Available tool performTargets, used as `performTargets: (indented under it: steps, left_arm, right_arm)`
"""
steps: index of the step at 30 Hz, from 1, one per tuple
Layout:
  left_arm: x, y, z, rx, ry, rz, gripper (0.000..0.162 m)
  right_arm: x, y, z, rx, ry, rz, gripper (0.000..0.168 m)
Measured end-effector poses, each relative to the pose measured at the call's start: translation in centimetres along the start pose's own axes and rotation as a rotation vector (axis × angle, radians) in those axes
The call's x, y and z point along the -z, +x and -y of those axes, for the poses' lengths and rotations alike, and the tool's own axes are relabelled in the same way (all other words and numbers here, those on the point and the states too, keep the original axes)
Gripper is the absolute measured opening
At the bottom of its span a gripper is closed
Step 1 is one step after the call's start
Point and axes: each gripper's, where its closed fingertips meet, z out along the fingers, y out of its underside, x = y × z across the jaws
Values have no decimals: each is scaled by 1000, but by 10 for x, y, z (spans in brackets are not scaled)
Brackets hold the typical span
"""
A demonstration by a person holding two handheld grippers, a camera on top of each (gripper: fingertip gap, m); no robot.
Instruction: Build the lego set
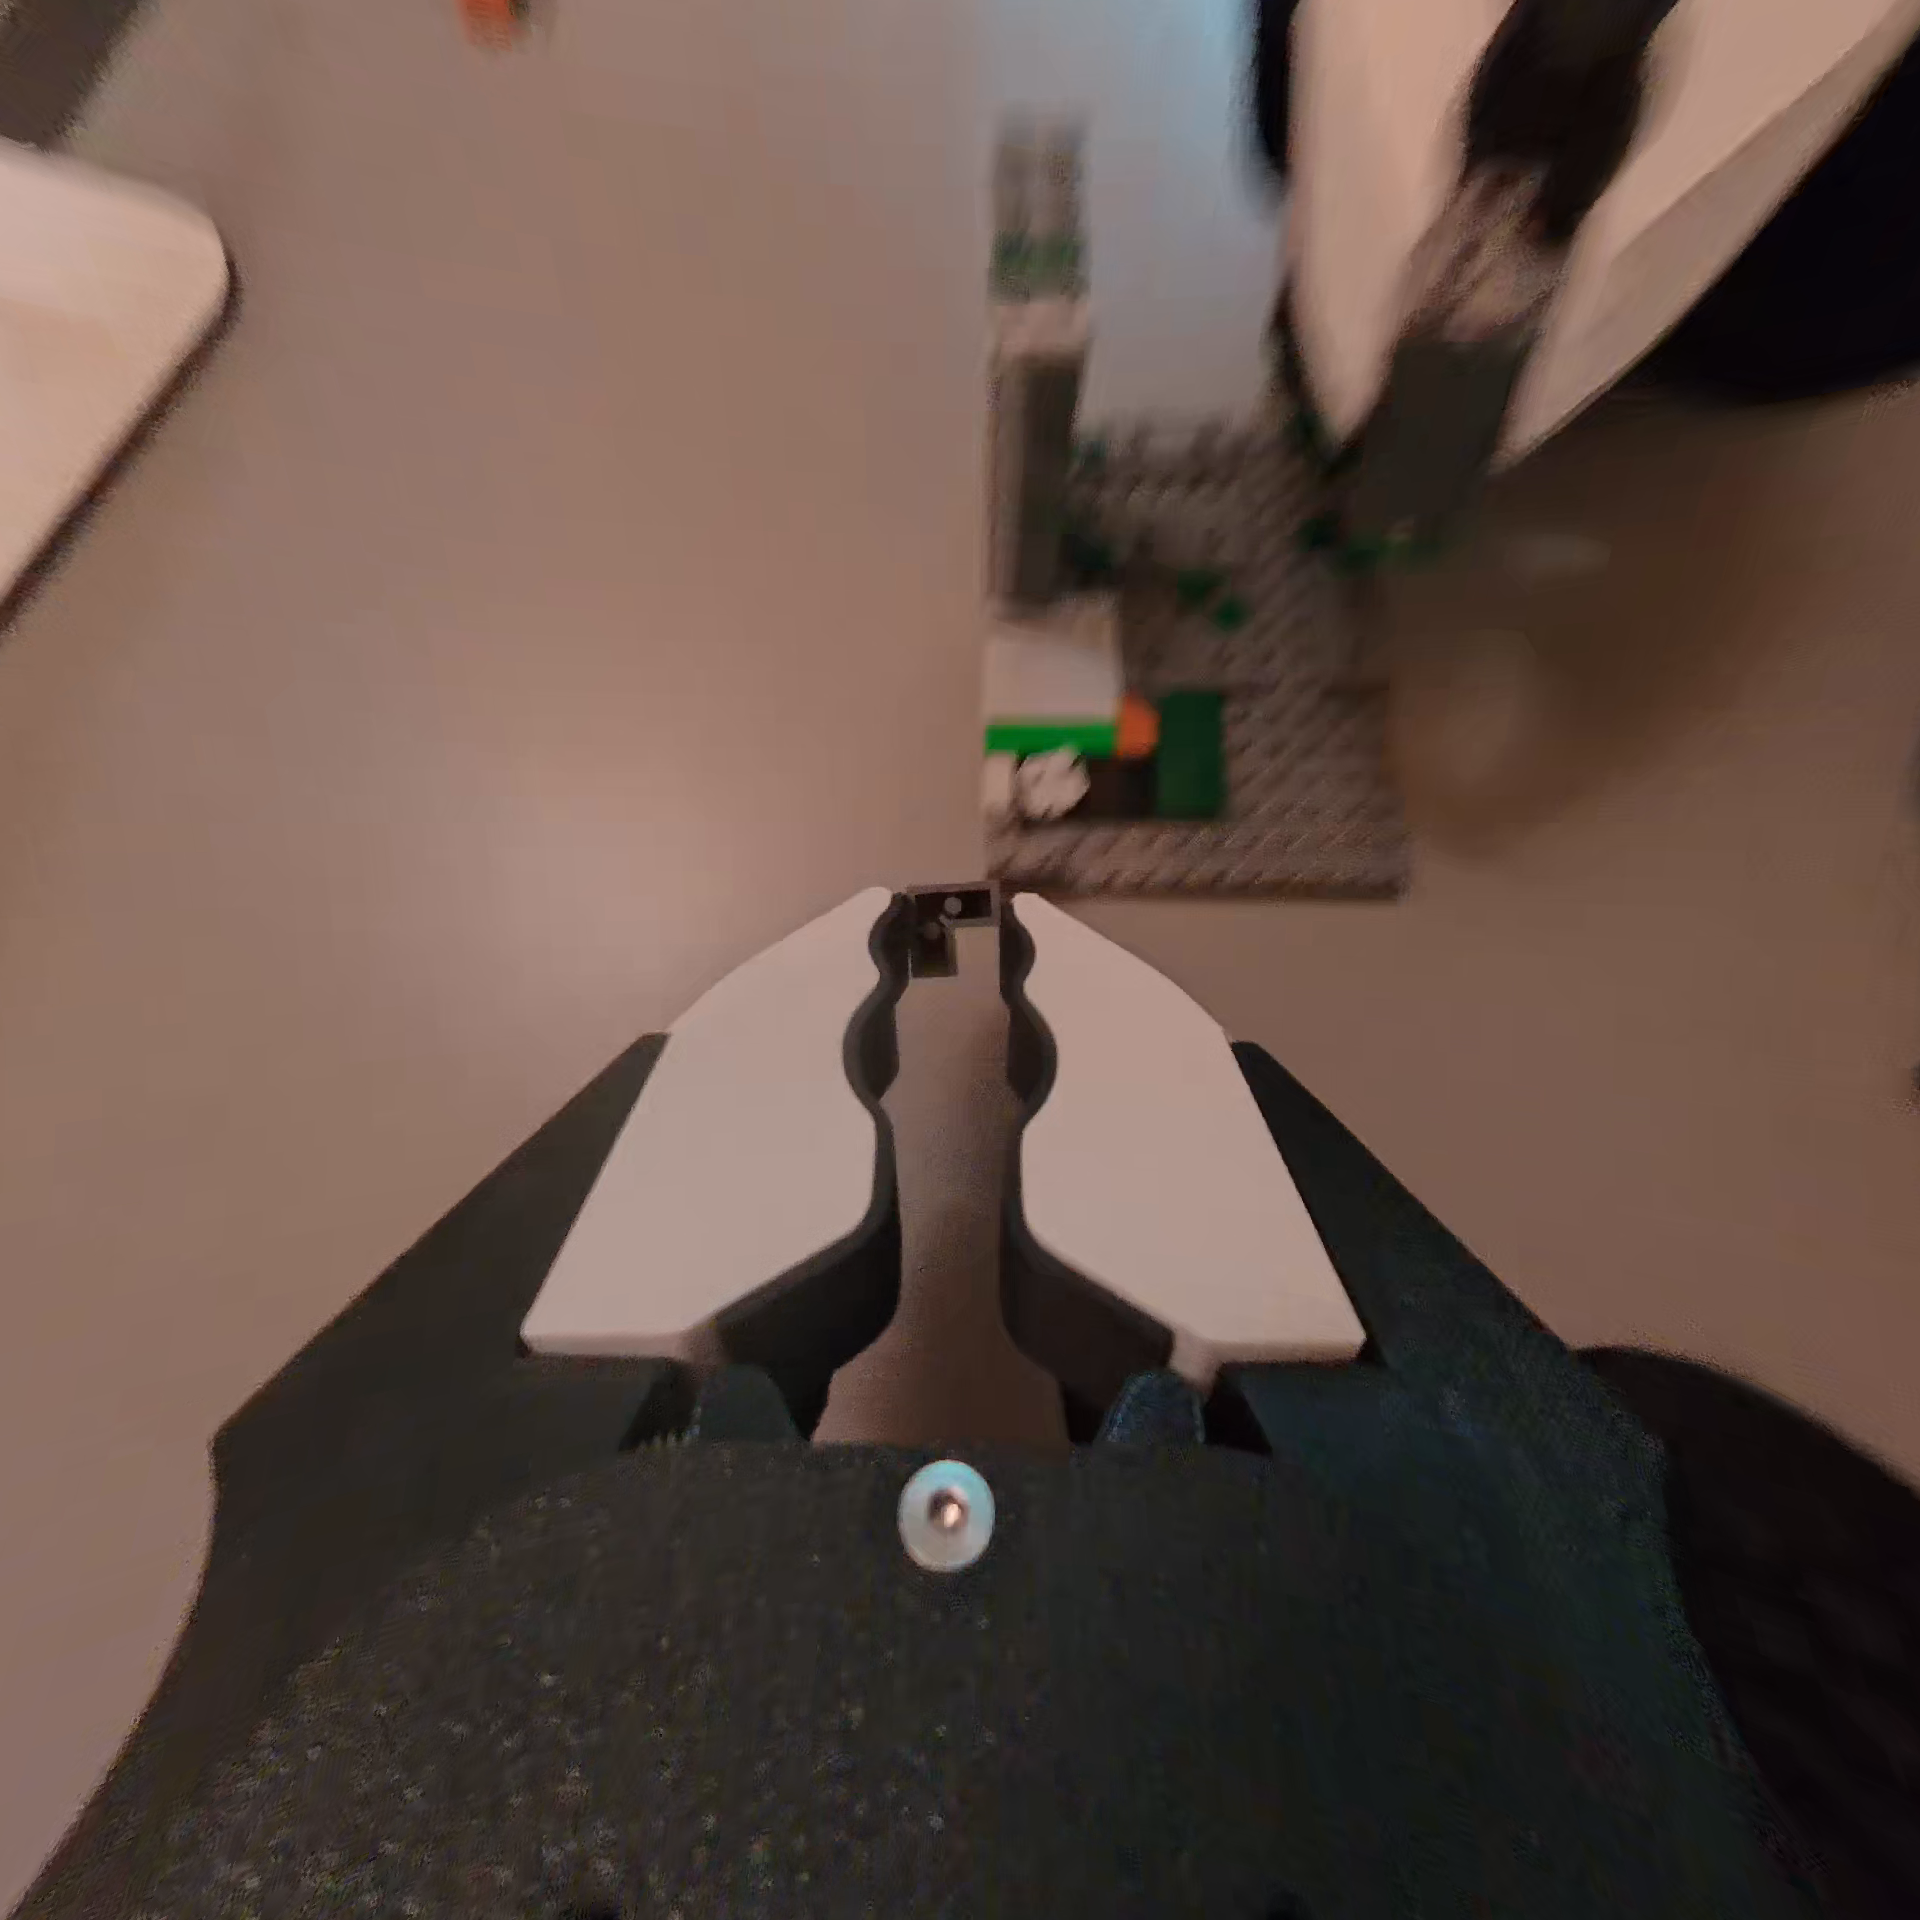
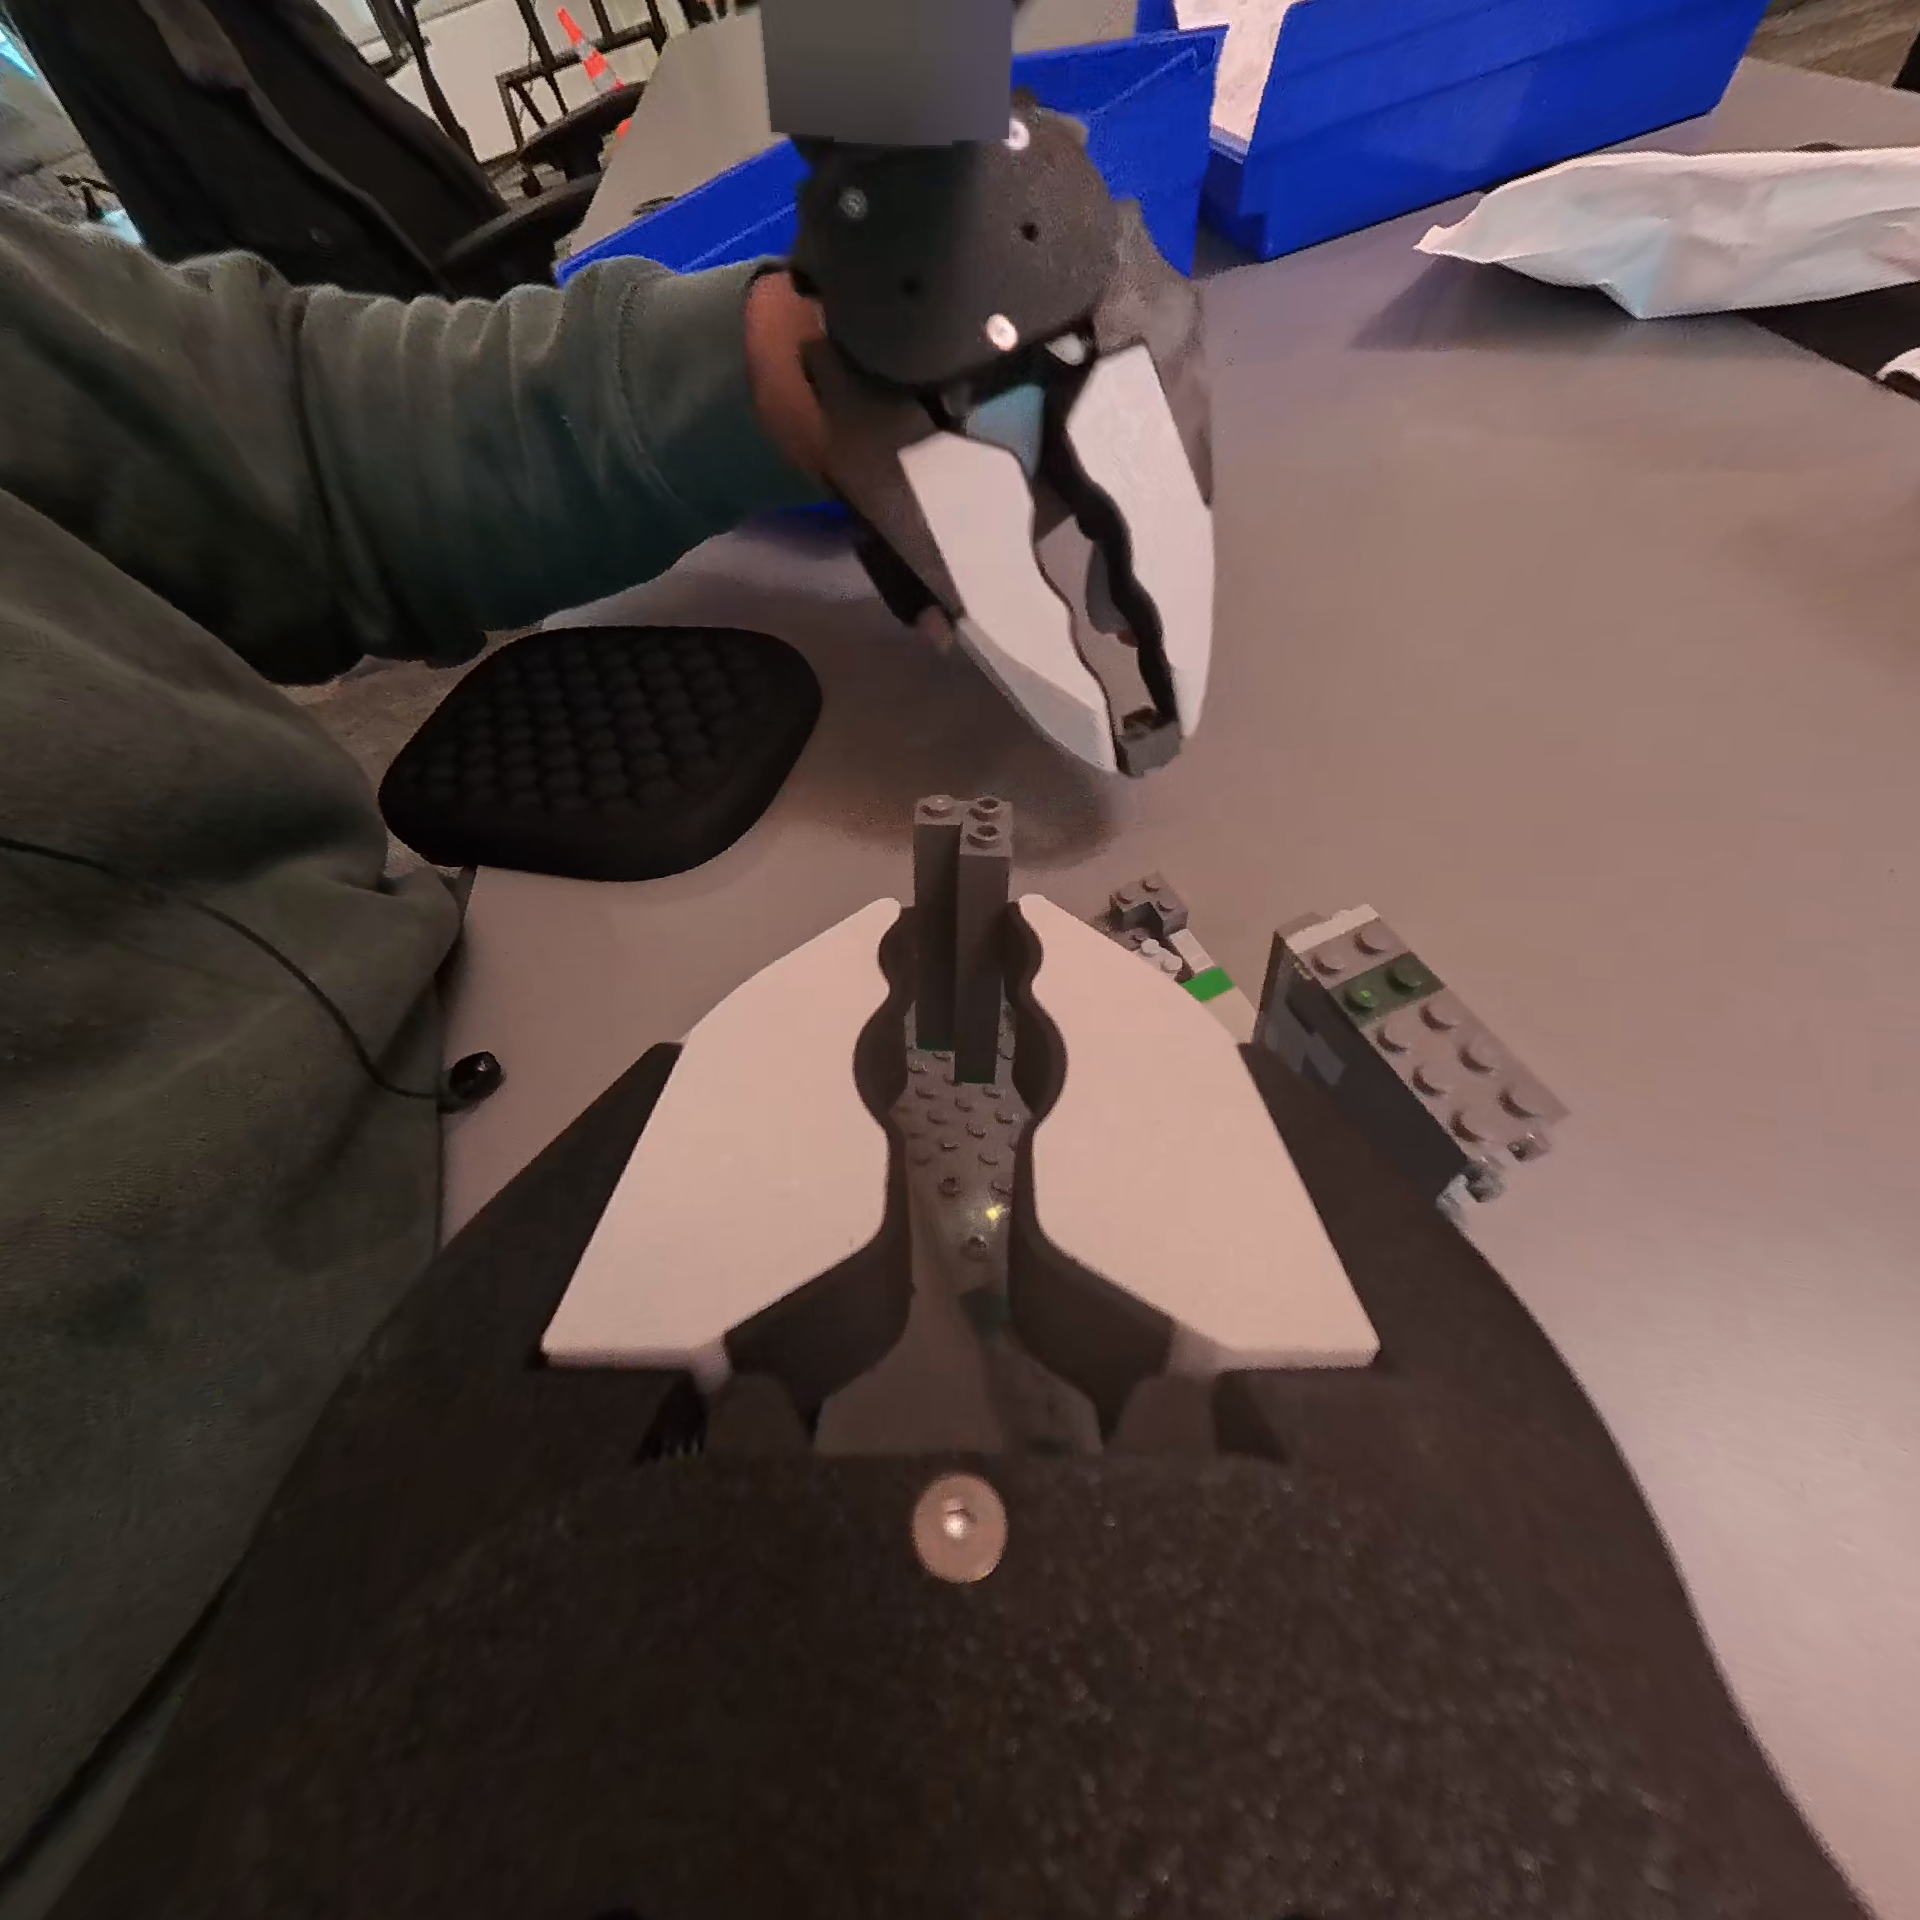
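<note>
Two grippers are engaged; the left gripper (image 1: 953,906) has its fingers clamped on a small dark grey brick (image 1: 953,914); the right gripper (image 2: 958,914) has its fingers closed on a tall dark grey column (image 2: 961,914) standing on a studded grey plate (image 2: 961,1132). Judged step: bringing the brick to the column's top studs, from one o'clock; next move calls for stud alignment, then a square press. A grey sub-assembly (image 2: 1403,1049) lies on the table (image 2: 1558,623) at three o'clock.

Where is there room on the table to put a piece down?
The bare grey table between the white bag and the loose grey bricks is free. It is crowded by the pillar, where the left gripper hangs, near the black studded mat.
</note>
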Motion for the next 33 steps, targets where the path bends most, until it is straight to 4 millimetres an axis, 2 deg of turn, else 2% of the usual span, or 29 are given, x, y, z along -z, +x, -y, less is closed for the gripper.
performTargets:
  steps: [1, 5, 7, 13, 17, 21, 33]
  left_arm:
    - [6, 10, 17, 15, 101, -46, 16]
    - [35, 36, 73, 67, 432, -166, 16]
    - [42, 49, 87, 44, 496, -190, 16]
    - [44, 83, 123, -36, 617, -212, 16]
    - [35, 91, 125, -73, 627, -213, 16]
    - [36, 92, 124, -65, 655, -228, 16]
    - [39, 84, 116, -52, 655, -207, 15]
  right_arm:
    - [0, 1, 0, -1, 2, -2, 15]
    - [-3, -2, 2, 15, 13, -3, 15]
    - [-4, -6, 5, 29, 29, 4, 15]
    - [-10, -18, 13, 60, 76, 23, 15]
    - [-5, -27, 27, 109, 148, 23, 16]
    - [9, -27, 38, 129, 224, 24, 15]
    - [13, -27, 39, 116, 243, 71, 15]
